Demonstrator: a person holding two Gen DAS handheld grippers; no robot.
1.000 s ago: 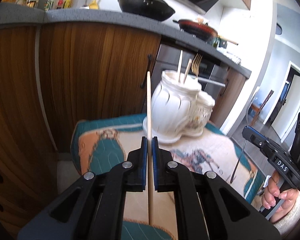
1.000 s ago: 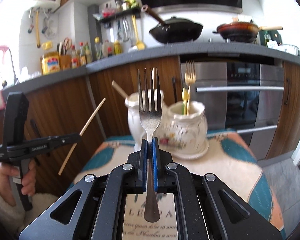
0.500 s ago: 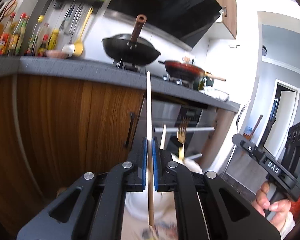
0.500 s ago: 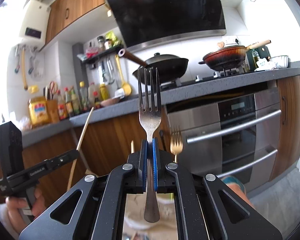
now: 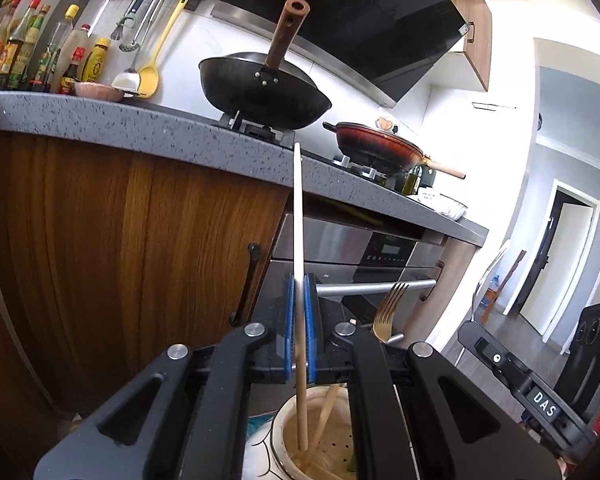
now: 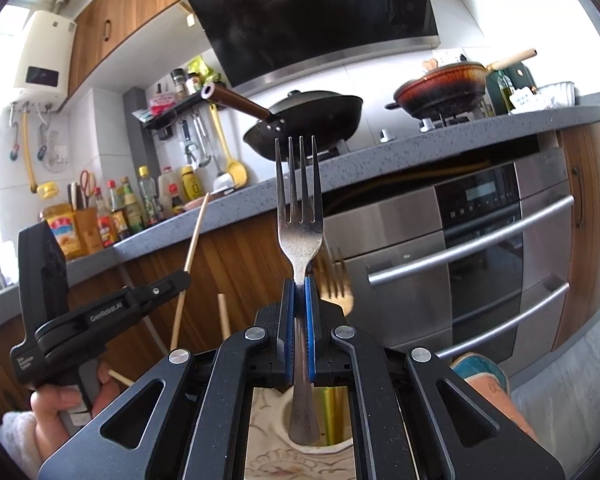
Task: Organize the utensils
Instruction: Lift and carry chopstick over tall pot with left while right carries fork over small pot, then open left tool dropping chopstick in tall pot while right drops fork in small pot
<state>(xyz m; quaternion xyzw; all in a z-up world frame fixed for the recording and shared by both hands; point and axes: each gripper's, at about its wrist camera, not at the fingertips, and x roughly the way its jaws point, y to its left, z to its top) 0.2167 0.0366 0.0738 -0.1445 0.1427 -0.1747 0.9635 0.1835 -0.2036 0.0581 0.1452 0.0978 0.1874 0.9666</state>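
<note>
My left gripper (image 5: 298, 280) is shut on a wooden chopstick (image 5: 298, 216) held upright; its lower end reaches into the mouth of a white ceramic holder (image 5: 284, 436) that holds other chopsticks. A gold fork (image 5: 386, 312) stands just right of it. My right gripper (image 6: 299, 282) is shut on a silver fork (image 6: 299, 216), tines up; its handle end hangs in the mouth of a second white floral holder (image 6: 276, 432), beside a gold fork (image 6: 336, 280). The left gripper (image 6: 100, 312) with its chopstick (image 6: 192, 256) also shows in the right wrist view.
Behind stand wooden cabinets (image 5: 120, 240), a steel oven (image 6: 480, 248) and a grey counter (image 5: 140, 128) with a black wok (image 5: 264, 96), a red pan (image 5: 376, 146) and sauce bottles (image 5: 28, 52). A patterned cloth (image 6: 488, 380) shows at the lower right.
Both grippers have risen and tilted upright over the holders. The chopstick's lower end and the silver fork's handle end now hang in the holder mouths, which were farther ahead before.
</note>
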